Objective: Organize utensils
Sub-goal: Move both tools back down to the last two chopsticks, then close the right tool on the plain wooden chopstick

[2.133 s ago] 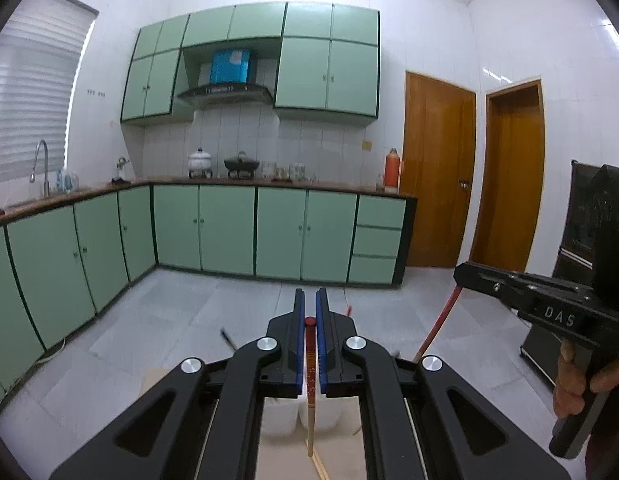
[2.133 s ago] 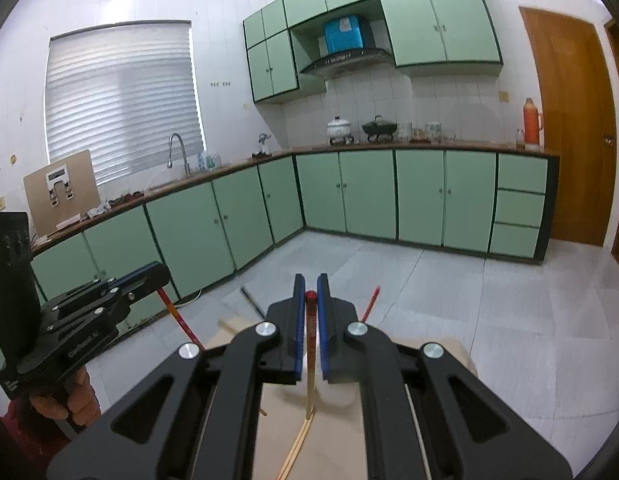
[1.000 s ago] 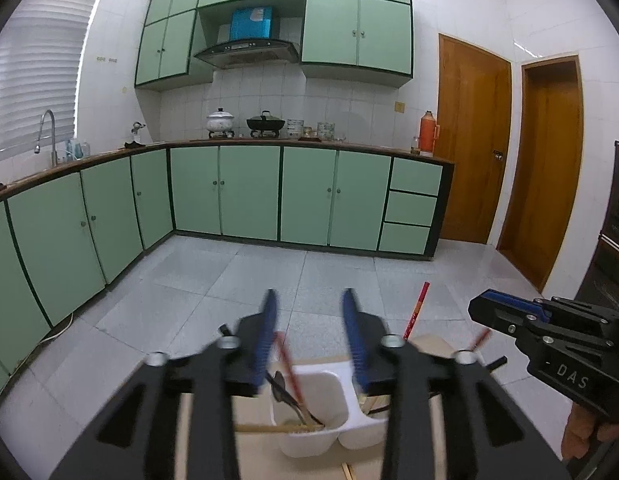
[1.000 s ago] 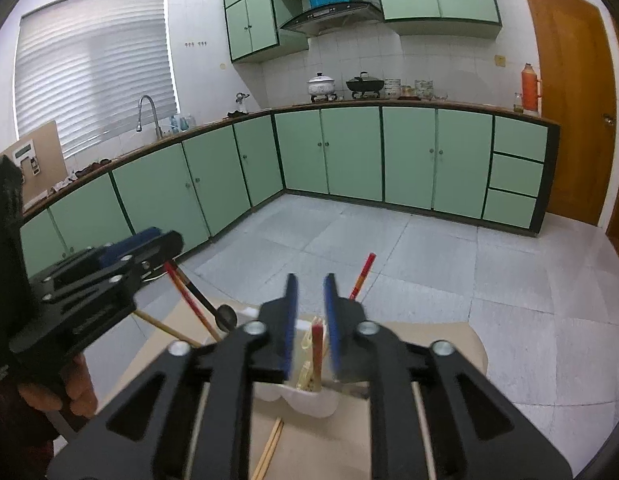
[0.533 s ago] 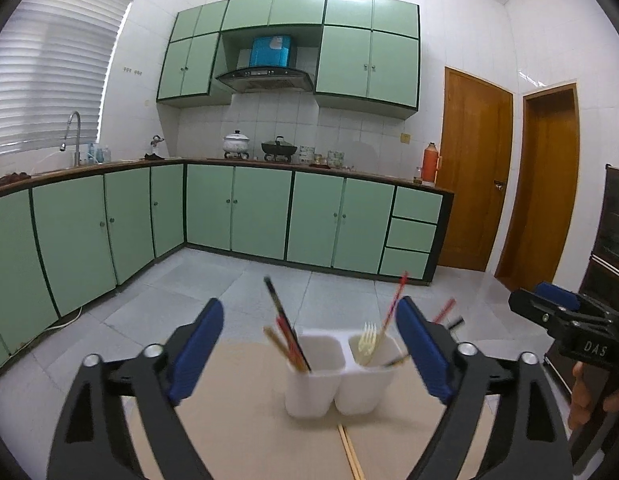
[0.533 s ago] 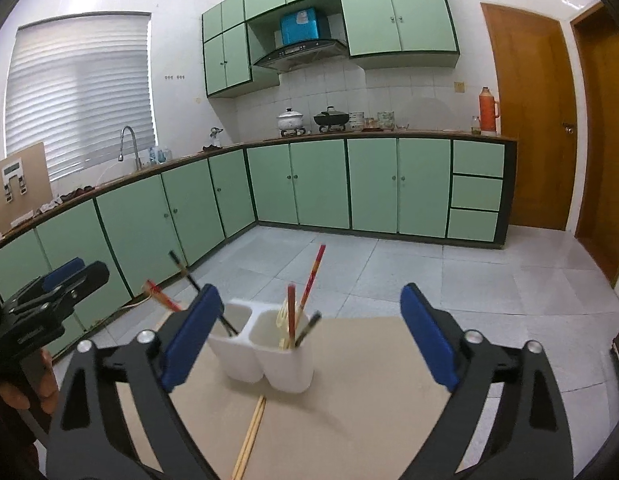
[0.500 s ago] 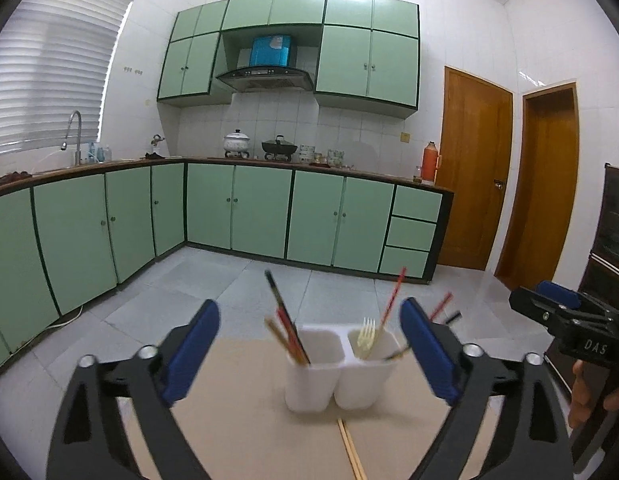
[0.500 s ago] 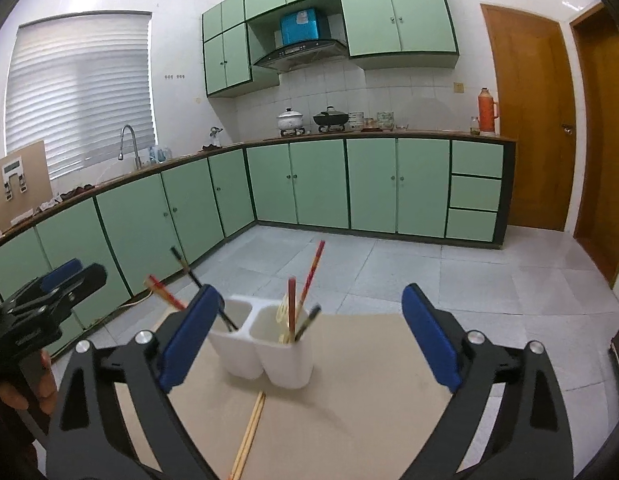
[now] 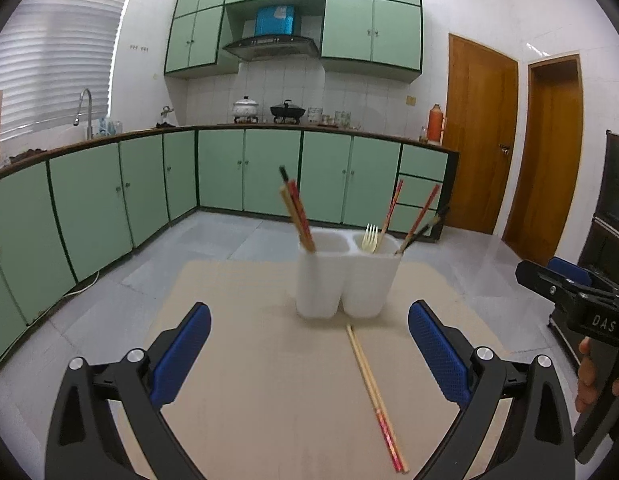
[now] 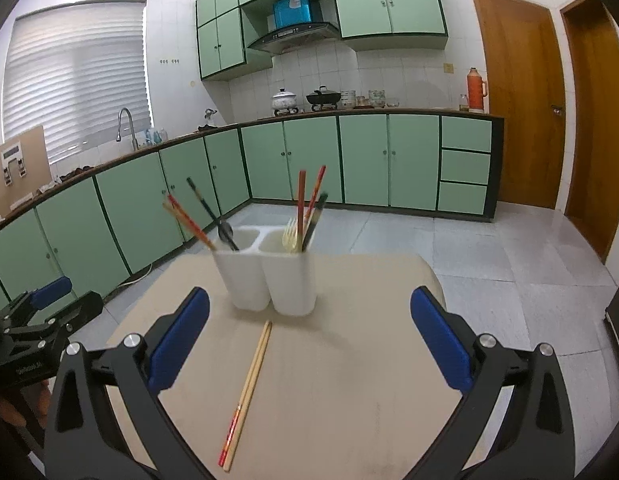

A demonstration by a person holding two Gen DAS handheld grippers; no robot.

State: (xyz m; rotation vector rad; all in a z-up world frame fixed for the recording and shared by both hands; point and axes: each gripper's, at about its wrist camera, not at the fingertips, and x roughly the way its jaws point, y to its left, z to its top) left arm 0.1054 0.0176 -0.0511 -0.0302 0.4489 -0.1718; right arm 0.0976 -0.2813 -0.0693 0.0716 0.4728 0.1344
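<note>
A white two-compartment utensil holder (image 9: 345,276) (image 10: 269,276) stands on a beige table (image 9: 269,380) (image 10: 341,380). Its left cup holds red chopsticks (image 9: 297,216) and a dark spoon (image 10: 217,220). Its right cup holds a pale fork (image 9: 370,237) (image 10: 290,234), red chopsticks (image 10: 305,200) and a dark utensil. A pair of chopsticks (image 9: 375,392) (image 10: 247,392) lies flat on the table in front of the holder. My left gripper (image 9: 309,356) is open and empty, behind the holder's near side. My right gripper (image 10: 309,344) is open and empty too.
The right gripper shows at the right edge of the left wrist view (image 9: 577,304); the left gripper shows at the left edge of the right wrist view (image 10: 41,320). Green kitchen cabinets (image 9: 269,176), a tiled floor and wooden doors (image 9: 481,136) lie beyond the table.
Both grippers released red chopsticks into the holder, opened wide, and have drawn back from it; the holder now looks farther away and lower in both views.
</note>
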